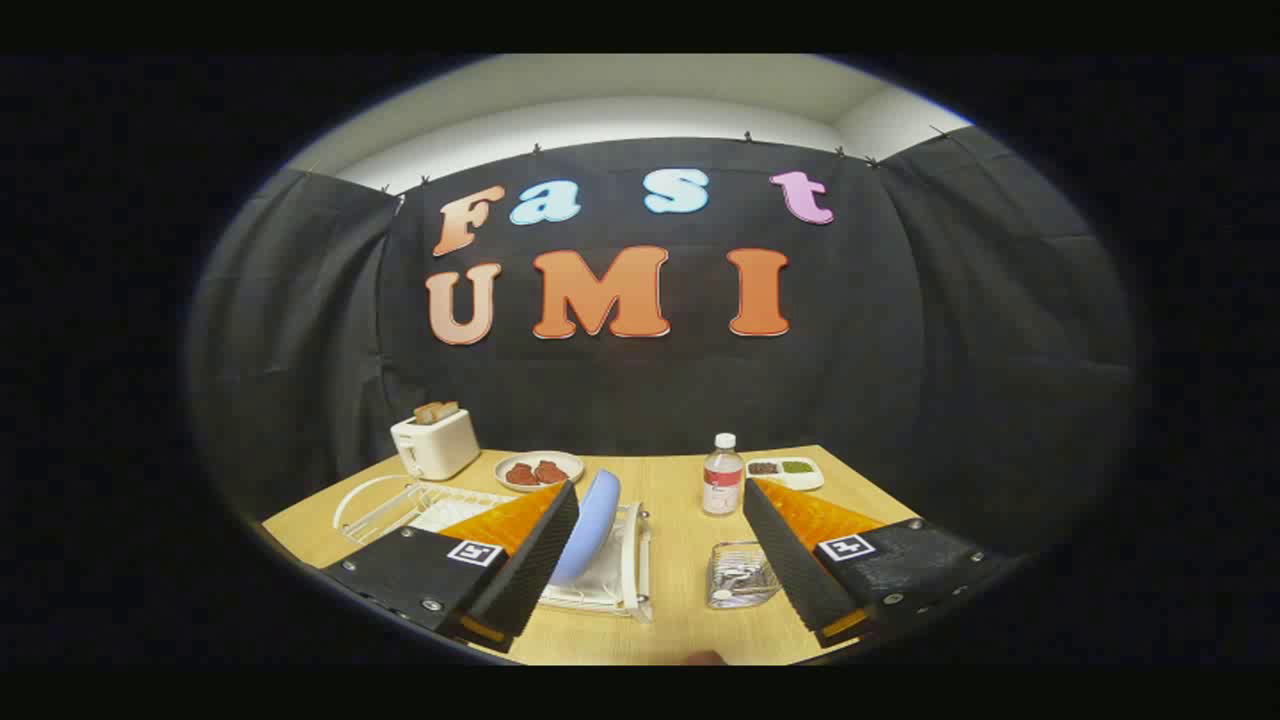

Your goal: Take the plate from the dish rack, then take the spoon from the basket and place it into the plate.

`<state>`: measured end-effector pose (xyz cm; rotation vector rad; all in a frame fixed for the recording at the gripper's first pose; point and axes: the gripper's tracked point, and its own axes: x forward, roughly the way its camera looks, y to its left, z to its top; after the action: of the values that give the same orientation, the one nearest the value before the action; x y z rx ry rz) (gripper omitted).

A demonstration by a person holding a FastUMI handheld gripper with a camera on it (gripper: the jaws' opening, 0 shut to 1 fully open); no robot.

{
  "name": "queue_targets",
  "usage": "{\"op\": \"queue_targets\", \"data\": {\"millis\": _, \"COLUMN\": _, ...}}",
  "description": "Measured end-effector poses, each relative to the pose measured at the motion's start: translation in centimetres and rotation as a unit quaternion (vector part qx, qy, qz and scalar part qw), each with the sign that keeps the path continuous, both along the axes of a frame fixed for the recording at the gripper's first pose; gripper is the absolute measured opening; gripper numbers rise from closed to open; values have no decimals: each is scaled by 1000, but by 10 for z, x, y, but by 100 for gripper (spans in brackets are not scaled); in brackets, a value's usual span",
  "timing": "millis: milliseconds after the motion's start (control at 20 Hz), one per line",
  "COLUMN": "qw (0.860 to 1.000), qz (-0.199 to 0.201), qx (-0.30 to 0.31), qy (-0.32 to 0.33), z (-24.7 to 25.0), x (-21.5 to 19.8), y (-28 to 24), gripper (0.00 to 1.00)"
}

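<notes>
- The toaster [433,443] sits at the table's far corner, clear of the work.
- The dish rack [420,505] holds the blue plate [590,525] on edge in its slots, so a rim is offered for pinching.
- The gripper [660,555] hangs with fingers spread wide, empty, probably ready to straddle that rim.
- The basket [740,577], between the fingers, holds the spoon.
- The bottle [722,475] stands beyond it.

The gripper [660,545] has two wedge-shaped fingers with textured, ribbed inner faces, spread wide apart. Each finger's black mount carries a square black-and-white marker and small silver screws.
</notes>
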<state>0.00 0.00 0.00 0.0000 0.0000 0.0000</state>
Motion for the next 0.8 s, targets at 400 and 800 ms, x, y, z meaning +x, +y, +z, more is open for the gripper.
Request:
{"op": "queue_targets", "data": {"millis": 400, "qw": 1000, "qz": -11, "qx": 23, "qy": 13, "z": -7, "x": 1, "y": -10, "gripper": 99}}
{"op": "queue_targets", "data": {"millis": 800, "qw": 999, "qz": -5, "qx": 20, "qy": 32, "z": -17, "x": 6, "y": 4, "gripper": 99}}
